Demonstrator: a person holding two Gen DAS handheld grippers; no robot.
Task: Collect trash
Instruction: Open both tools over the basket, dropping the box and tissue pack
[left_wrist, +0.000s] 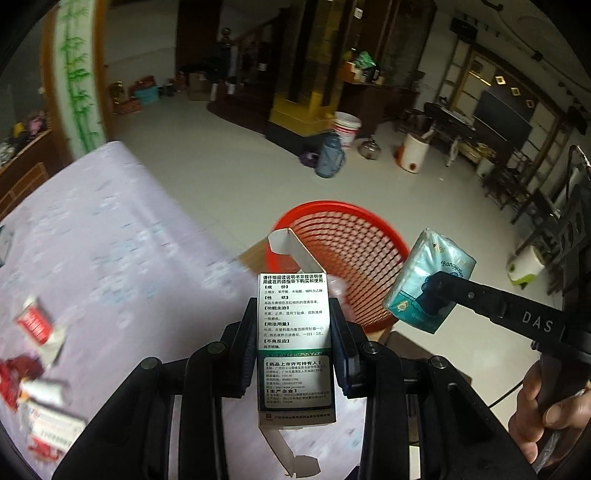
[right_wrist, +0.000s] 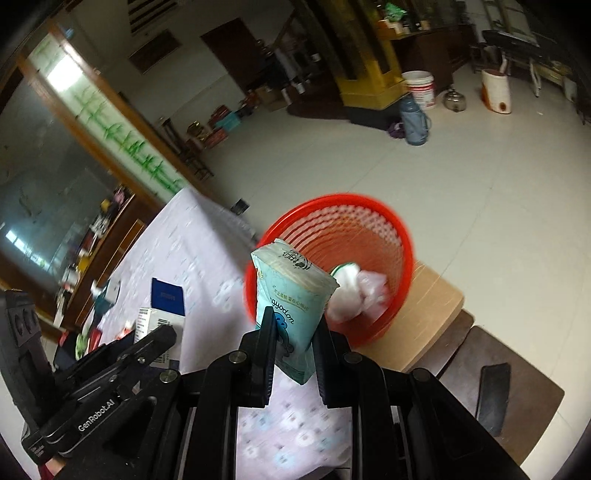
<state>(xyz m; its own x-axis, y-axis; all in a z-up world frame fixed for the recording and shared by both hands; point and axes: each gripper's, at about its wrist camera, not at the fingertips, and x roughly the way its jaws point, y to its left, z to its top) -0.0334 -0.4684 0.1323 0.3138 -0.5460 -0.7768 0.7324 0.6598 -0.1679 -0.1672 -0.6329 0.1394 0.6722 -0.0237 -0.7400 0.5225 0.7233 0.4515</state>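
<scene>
Red mesh plastic wastebasket (right_wrist: 332, 266) waits beyond the table edge as 2 loads approach, left gripper (left_wrist: 293, 332) clamped on a white-and-green cardboard medicine box (left_wrist: 293, 343), right gripper (right_wrist: 293, 332) clamped on a pale blue tissue packet (right_wrist: 291, 295), and letting go short could drop either outside the rim.

My left wrist camera looks forward and down over the table edge, close to the red basket (left_wrist: 338, 258), which sits just ahead. My right wrist camera faces the same basket (right_wrist: 332, 266) from its right, equally near. Both views share the basket, the lilac tablecloth (left_wrist: 110, 240) and the tiled floor beyond.
</scene>
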